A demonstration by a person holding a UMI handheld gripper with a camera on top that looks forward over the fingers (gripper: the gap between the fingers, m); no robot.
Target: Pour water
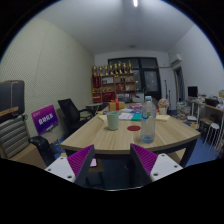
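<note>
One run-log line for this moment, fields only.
phase: approach | gripper: open, empty | bottle: upright on table, beyond fingers | cup: beside bottle | contact: none

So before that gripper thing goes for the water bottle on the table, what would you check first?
1. Fingers open: ok, gripper spread with nothing between the fingers.
2. Bottle upright: ok, it stands on the wooden table.
3. Bottle within reach: not ok, it is beyond the fingers.
4. Cup ready: ok, upright, left of the bottle.
5. Bottle cap off: cannot tell.
6. Water level: cannot tell.
</note>
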